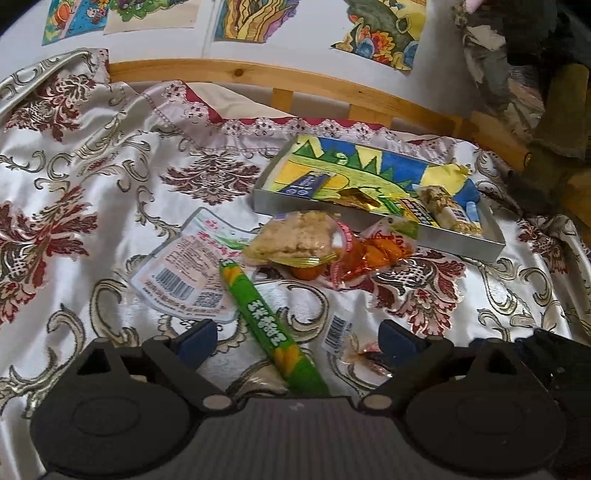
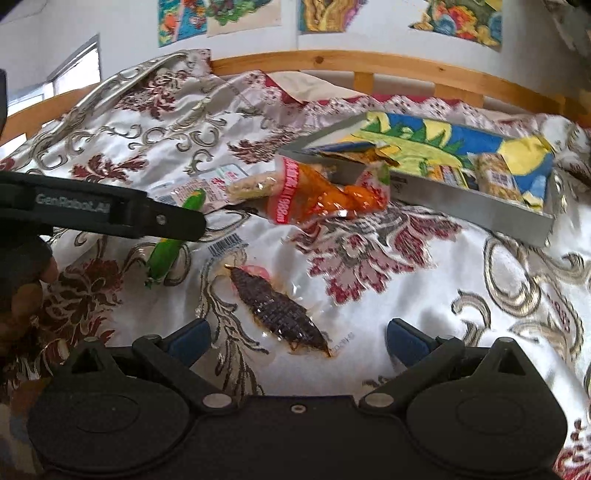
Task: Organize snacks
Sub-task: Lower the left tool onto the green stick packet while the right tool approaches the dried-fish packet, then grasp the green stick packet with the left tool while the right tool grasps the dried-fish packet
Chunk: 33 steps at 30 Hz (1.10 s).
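Note:
A shallow grey tray [image 1: 461, 242] with a colourful drawing inside holds several snack packets; it also shows in the right wrist view [image 2: 480, 210]. On the patterned cloth lie a green corn sausage stick [image 1: 271, 328], a white flat packet [image 1: 184, 269], a rice cracker packet [image 1: 291, 236] and an orange-red packet [image 1: 373, 258]. My left gripper [image 1: 299, 338] is open, with the green stick between its fingers. My right gripper [image 2: 297, 339] is open, around a clear packet with a dark brown grilled piece [image 2: 280, 314]. The left gripper's arm [image 2: 110, 214] crosses the right wrist view above the green stick [image 2: 166, 254].
A wooden bed rail [image 1: 295, 83] runs behind the cloth, with drawings [image 1: 380, 33] on the white wall above. Dark clutter [image 1: 535, 92] stands at the far right. The orange-red packet [image 2: 325, 192] leans on the tray's near-left corner.

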Motion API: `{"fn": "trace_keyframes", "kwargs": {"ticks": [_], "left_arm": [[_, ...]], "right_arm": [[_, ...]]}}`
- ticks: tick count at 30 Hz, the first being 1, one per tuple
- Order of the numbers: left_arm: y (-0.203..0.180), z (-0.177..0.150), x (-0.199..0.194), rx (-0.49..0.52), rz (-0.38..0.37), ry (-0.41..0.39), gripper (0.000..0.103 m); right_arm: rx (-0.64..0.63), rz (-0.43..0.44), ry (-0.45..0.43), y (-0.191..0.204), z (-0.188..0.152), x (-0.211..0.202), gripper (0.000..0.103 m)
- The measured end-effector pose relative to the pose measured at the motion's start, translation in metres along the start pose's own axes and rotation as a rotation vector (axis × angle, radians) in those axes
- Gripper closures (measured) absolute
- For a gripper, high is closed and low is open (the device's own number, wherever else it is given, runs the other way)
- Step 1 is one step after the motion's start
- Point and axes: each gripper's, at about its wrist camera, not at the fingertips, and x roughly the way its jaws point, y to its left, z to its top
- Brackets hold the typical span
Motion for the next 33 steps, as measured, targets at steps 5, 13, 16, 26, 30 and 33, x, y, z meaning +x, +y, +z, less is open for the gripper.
{"fn": "trace_keyframes", "kwargs": {"ticks": [5,13,16,26,30,33], "left_arm": [[0.001,-0.001,0.007,-0.009,0.009,0.034,0.023],[0.007,-0.002,0.012,-0.037,0.041,0.07,0.048],[0.007,-0.002,0.011,-0.049,0.035,0.07,0.063],[0.015,-0.005,0.01,-0.135,0.005,0.12,0.076],[0.015,-0.012,0.004,-0.133,-0.004,0.169,0.079],[0.014,-0.017,-0.003,-0.142,-0.013,0.19,0.079]], "right_arm": [[-0.024,0.025,0.002,0.001,0.004,0.008,0.011],[0.003,0.046,-0.001,0.001,0.0,0.011,0.02],[-0.004,0.041,-0.002,0.002,-0.001,0.01,0.025],[0.031,0.038,0.008,0.005,-0.001,0.006,0.041],[0.106,0.059,0.035,0.001,-0.001,-0.001,0.045],[0.147,0.069,0.049,0.001,-0.004,-0.01,0.047]]}}
